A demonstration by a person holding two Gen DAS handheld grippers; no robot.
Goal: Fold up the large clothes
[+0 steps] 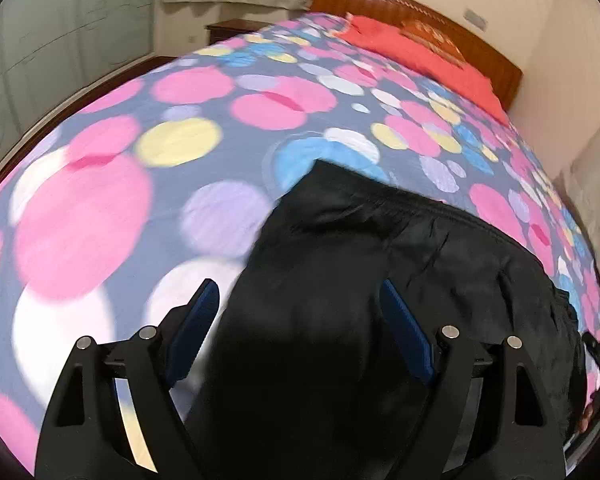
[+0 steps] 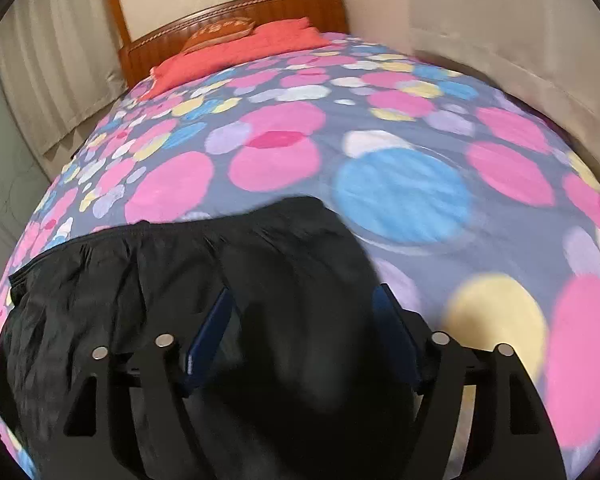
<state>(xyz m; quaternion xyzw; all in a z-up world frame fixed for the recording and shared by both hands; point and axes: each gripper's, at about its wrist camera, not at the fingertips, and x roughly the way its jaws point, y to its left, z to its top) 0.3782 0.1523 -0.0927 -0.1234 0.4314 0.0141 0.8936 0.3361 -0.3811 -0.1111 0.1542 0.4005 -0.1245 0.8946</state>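
A: Left wrist view, left to right. Dotted bedspread (image 1: 120, 184) fills the left half of the frame. Black garment (image 1: 400, 264) lies on it from lower centre to the right edge.

B: Left hand-held gripper (image 1: 302, 300)?

A: Jaws spread wide, blue pads (image 1: 192, 336) clear of the cloth. A dark blurred fold sits between them, not pinched.

B: Right wrist view?

A: The garment runs from lower left to centre; its elastic waistband (image 2: 112, 232) faces the wooden headboard (image 2: 236, 20) at upper centre. Red pillow (image 2: 240, 52) lies below the headboard.

B: Right hand-held gripper (image 2: 306, 300)?

A: Wide too. Dark blurred fabric lies between the pads; no grip visible.
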